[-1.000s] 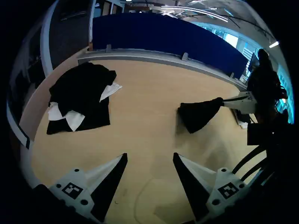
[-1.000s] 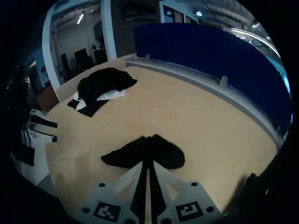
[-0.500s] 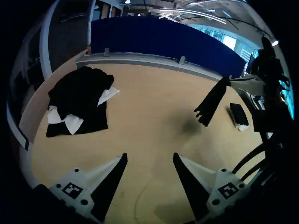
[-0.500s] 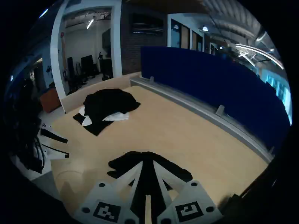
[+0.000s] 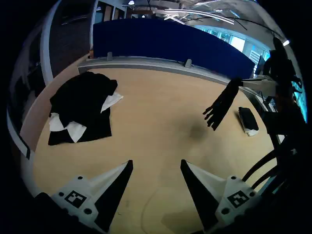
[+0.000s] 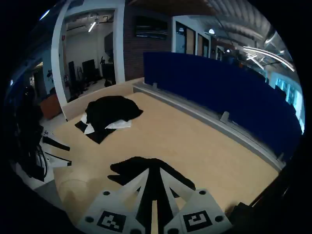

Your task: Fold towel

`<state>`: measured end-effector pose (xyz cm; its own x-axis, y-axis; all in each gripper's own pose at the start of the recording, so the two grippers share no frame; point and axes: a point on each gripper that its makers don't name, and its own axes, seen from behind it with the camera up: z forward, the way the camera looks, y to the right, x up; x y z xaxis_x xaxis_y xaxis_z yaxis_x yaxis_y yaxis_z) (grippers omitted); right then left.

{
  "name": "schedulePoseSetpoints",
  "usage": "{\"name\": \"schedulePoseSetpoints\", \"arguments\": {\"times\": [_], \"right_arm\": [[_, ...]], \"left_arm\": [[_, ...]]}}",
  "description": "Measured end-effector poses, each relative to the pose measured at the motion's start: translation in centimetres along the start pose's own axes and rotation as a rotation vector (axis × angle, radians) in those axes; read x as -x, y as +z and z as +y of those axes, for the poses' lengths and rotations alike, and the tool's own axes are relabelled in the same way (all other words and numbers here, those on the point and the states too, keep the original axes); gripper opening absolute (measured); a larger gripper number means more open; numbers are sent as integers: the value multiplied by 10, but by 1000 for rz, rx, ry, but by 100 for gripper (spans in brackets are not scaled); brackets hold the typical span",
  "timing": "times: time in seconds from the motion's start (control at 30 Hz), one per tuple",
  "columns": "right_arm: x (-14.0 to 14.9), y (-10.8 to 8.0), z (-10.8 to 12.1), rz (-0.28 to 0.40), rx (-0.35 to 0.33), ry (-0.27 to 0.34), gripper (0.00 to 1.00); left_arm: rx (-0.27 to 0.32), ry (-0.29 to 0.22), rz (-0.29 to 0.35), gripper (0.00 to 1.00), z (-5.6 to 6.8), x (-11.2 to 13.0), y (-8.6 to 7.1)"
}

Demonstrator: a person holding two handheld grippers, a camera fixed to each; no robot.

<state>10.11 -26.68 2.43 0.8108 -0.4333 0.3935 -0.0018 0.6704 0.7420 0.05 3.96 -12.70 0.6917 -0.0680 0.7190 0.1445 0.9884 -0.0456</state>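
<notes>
Lifted clear of the table (image 5: 156, 117) since a second ago, the black towel (image 5: 220, 102) now hangs in a narrow, bunched strip from my right hand-held gripper (image 6: 154, 171), which is clenched on one edge of it. It dangles well away from the heap of black and white cloths (image 5: 80, 103), on the far side of the bare wood from that heap. My left hand-held gripper (image 5: 156, 161) is released, its fingers spread wide and holding nothing, low over the table on the near side of the heap. As I judge it, the fold has hardly begun: I have picked one towel up, but it isn't spread flat and no crease is made. I'd need a second corner in my left before laying it out and doubling it over.
</notes>
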Motion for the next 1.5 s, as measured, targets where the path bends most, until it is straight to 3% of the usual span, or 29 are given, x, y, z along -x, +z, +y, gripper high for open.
{"name": "schedulePoseSetpoints", "arguments": {"times": [0.4, 1.0, 1.5], "right_arm": [[-1, -27, 49, 8, 55, 44, 4], [25, -79, 175, -46, 220, 92, 4], [43, -97, 257, -94, 321, 131, 4]], "left_arm": [[8, 18, -2, 90, 8, -1, 3], [7, 22, -7, 90, 9, -5, 5], [4, 27, -14, 90, 12, -7, 8]]}}
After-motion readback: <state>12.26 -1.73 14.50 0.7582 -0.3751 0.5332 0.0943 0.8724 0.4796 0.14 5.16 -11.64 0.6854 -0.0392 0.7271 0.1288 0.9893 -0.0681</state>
